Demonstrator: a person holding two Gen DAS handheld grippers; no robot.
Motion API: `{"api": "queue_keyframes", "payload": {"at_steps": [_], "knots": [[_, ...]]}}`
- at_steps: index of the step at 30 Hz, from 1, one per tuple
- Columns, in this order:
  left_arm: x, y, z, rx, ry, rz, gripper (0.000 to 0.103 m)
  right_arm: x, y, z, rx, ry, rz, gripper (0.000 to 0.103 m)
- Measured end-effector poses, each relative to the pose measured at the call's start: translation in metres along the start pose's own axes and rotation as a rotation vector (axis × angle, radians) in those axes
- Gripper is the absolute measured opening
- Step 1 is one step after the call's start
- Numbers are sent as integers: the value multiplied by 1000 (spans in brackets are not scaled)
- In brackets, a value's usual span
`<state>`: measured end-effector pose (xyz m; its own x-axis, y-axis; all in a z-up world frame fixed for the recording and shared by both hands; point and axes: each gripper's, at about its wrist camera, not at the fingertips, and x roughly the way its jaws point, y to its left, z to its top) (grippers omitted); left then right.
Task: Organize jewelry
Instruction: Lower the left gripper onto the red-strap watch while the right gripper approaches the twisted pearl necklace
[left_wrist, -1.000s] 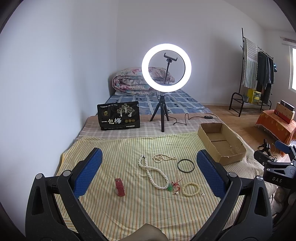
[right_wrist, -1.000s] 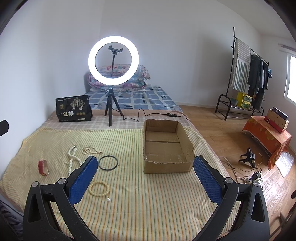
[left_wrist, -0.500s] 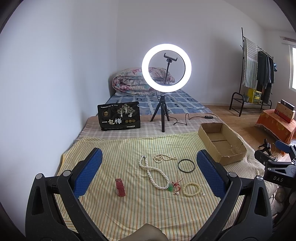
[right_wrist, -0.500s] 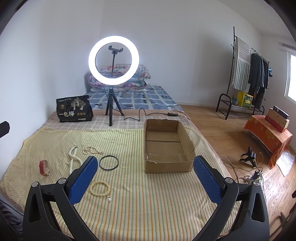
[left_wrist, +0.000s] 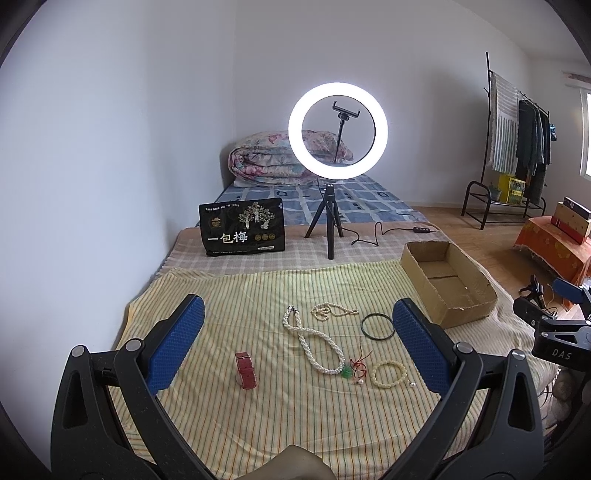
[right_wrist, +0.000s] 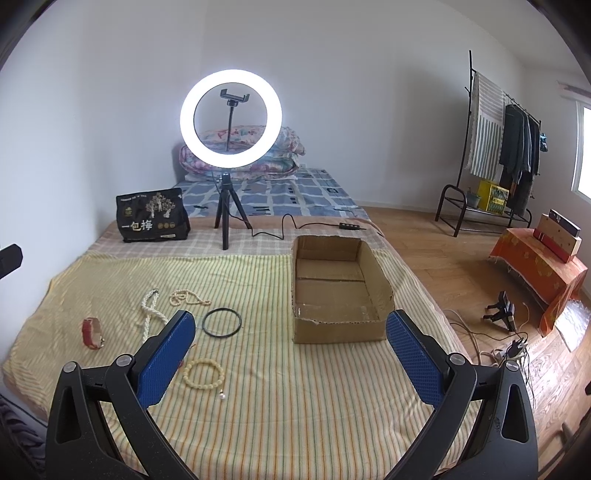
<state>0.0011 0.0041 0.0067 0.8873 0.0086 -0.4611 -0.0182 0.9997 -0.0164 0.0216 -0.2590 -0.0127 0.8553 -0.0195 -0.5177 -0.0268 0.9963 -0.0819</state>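
Striped cloth (right_wrist: 295, 398) near front bare; cardboard box (right_wrist: 338, 328) walls block right; ring light (right_wrist: 226, 229) behind.

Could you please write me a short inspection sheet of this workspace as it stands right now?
Surface: striped yellow cloth spread over a mattress, lying flat.
Job's things: red watch, twisted white necklace, small bead string, black ring, cream bead bracelet and a green pendant on red cord all lie loose on the cloth; cardboard box is open, with no jewelry visible inside.
Clutter: black printed bag behind the cloth.
Grippers: left claw and right claw both open, holding nothing.
Cables: ring light lead runs across the mattress; more wires on the floor.
Surroundings: folded quilt, clothes rack, wooden floor.
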Motion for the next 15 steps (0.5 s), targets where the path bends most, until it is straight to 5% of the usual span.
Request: {"api": "queue_keyframes", "payload": {"at_steps": [15], "knots": [[28,46,-2,-12,78,92,103,34,13,-6,-147,33,73,102]]}}
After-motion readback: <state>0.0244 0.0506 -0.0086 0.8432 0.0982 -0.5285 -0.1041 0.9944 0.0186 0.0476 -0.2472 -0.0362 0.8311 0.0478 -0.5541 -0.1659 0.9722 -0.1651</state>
